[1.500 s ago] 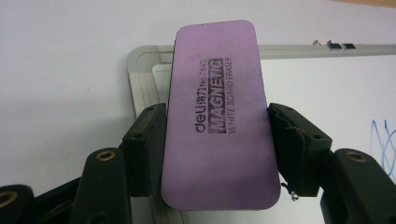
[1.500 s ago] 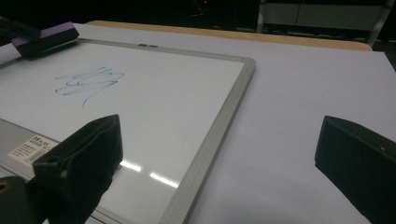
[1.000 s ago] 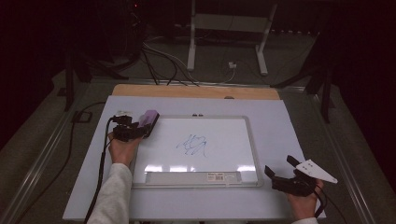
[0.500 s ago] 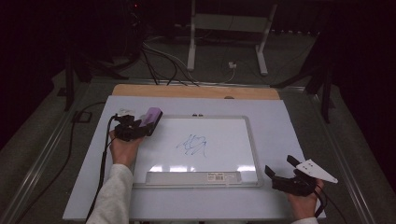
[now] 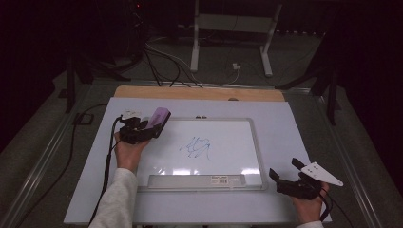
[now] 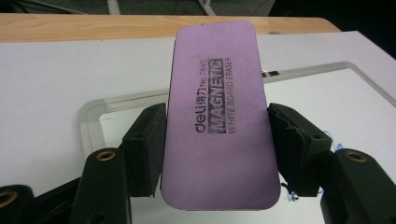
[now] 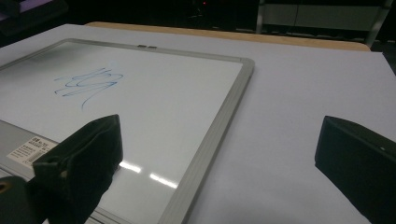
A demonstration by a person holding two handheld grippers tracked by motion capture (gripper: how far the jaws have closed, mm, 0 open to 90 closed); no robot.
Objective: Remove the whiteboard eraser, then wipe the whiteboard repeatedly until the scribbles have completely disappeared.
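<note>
A purple whiteboard eraser (image 6: pixel 217 116) is clamped by its long sides between the jaws of my left gripper (image 5: pixel 148 129). The eraser (image 5: pixel 158 117) hangs over the top left corner of the whiteboard (image 5: pixel 228 130). Blue scribbles (image 5: pixel 196 148) mark the middle of the board; in the right gripper view the scribbles (image 7: pixel 88 83) lie at upper left. My right gripper (image 5: pixel 286 175) rests at the lower right, off the board's right frame (image 7: pixel 215 126), jaws wide apart with nothing between them.
The whiteboard lies on a pale sheet (image 5: pixel 294 128) over a wooden table (image 5: pixel 199 93). A tray strip with a label (image 5: pixel 197 181) runs along the board's near edge. Cables (image 5: pixel 161 61) and a stand's legs (image 5: pixel 195 42) lie on the floor beyond.
My left gripper has lifted a little and moved slightly right with the eraser, toward the board's corner. The right gripper has stayed where it was.
</note>
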